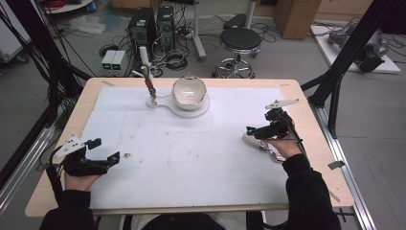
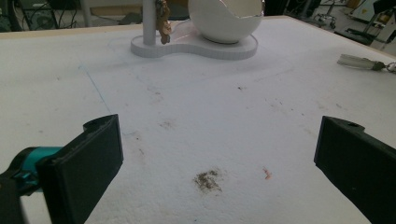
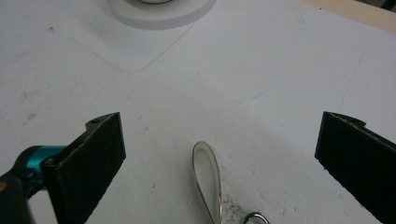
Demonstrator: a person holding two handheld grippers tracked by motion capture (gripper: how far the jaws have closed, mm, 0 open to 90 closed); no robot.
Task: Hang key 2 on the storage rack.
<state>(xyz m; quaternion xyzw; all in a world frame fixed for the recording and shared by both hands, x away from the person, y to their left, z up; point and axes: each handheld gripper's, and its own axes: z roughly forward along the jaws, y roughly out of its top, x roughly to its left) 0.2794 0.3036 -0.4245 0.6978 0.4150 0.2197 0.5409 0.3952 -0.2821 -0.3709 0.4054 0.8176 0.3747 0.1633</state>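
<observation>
Work in hand: the right gripper (image 1: 250,130) is lowered over a keychain strap (image 3: 208,179) lying on the white mat (image 1: 191,143) at the desk's right side.
Right gripper: fingers (image 3: 91,158) wide apart, one on each side of the strap's loop, not touching it.
Left gripper (image 1: 106,150): fingers (image 2: 86,161) spread apart, holding nothing, low over the mat at the left, near a dark smudge (image 2: 207,179).
Strap: flat on the mat, loop end pointing away from the gripper, a metal ring (image 3: 256,218) at its near end.
Likely target: white stand with post (image 1: 148,76) and cracked white bowl (image 1: 189,92) at the far middle, well apart from the strap.
Done: approach looks complete.
Left: closing on the strap, lifting, carrying.
</observation>
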